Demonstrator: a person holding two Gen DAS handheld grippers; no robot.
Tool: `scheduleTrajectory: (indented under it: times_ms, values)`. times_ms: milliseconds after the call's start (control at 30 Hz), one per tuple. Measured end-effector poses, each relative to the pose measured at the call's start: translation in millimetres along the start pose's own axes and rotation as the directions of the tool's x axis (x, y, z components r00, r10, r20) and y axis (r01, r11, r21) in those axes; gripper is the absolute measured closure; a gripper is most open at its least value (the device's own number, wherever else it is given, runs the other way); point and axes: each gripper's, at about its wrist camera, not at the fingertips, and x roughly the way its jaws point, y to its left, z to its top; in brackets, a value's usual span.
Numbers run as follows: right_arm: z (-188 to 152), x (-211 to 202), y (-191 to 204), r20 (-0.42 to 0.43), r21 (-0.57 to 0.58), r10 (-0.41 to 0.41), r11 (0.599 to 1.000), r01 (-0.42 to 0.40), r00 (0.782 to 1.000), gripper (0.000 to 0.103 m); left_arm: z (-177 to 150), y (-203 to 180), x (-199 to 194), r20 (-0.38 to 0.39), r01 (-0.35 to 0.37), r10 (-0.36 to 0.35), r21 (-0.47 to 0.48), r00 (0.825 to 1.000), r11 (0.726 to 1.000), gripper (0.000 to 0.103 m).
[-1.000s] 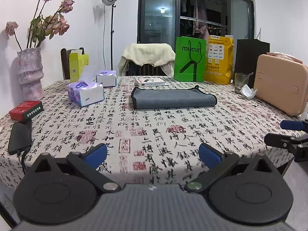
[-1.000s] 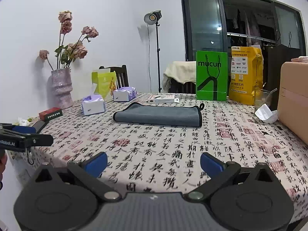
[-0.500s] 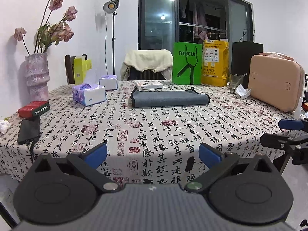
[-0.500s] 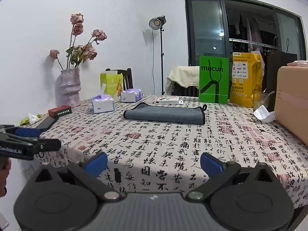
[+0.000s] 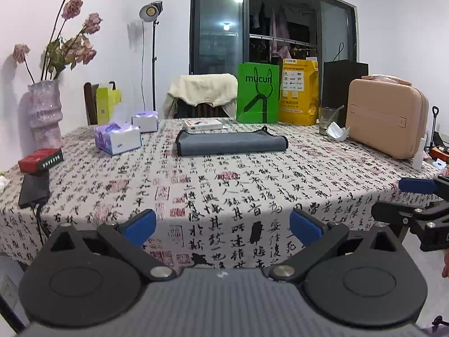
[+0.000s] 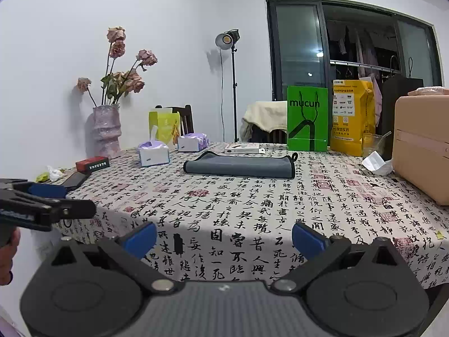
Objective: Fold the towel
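Left wrist view shows the gray towel (image 5: 231, 143) lying folded flat on the far middle of the surface (image 5: 252, 191), which is covered by a cloth printed with calligraphy. Just behind the towel sits a flat white box (image 5: 203, 125); 2 tissue boxes (image 5: 118, 141) stand to its left. A green bag (image 5: 257, 93) and a yellow bag (image 5: 299, 92) stand at the far edge, with a tan case (image 5: 385, 118) at the right. The left tool (image 5: 223, 226) hangs off the near edge, fingers spread apart, holding nothing. The right tool (image 6: 224, 235) does likewise, well apart from the towel (image 6: 240, 167).
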Motion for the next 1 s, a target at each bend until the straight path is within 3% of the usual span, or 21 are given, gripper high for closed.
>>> scheduleTrajectory:
  times_ms: [567,1000]
  values:
    - [-19.2,-25.6,22.5,0.034,-0.015,0.045,0.999,-0.044,0.998,0.000,-13.7,1.9,-40.0,0.073,-0.028,0.027,0.013,0.997,1.000,0.000]
    - [-35.6,-45.0,35.9,0.008,-0.023,0.048,0.999,-0.048,0.999,0.000,-46.3,-2.2,-52.7,0.032,-0.011,0.011,0.010,0.999,1.000,0.000]
